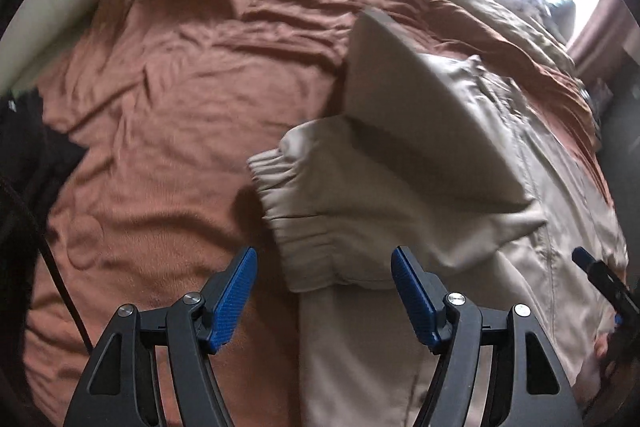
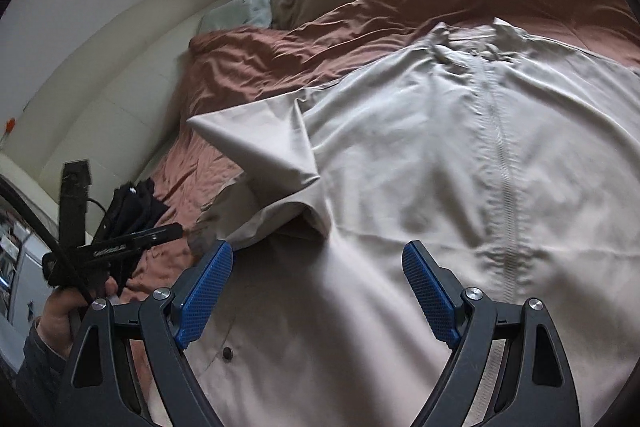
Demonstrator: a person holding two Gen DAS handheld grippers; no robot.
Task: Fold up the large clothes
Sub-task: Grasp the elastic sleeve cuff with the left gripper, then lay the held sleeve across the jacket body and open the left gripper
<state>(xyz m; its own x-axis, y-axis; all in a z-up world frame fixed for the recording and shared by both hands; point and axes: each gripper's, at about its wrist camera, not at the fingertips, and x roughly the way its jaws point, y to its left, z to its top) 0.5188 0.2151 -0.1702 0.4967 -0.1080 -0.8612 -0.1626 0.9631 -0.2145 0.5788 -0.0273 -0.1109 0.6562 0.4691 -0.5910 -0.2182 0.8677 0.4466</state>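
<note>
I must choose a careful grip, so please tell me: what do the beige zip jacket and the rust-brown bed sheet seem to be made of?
Beige zip jacket: probably thin, smooth woven synthetic; it shows a faint sheen and sharp creases. Rust-brown bed sheet: looks like matte, soft cotton-type cloth with many fine wrinkles; the exact fibre cannot be told.

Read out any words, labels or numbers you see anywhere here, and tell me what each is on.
White lettering on the side of the left gripper, seen from the right wrist camera: too blurred to read.
Beige jacket, brown bedsheet, dark clothing by the bed edge: no readable text.
</note>
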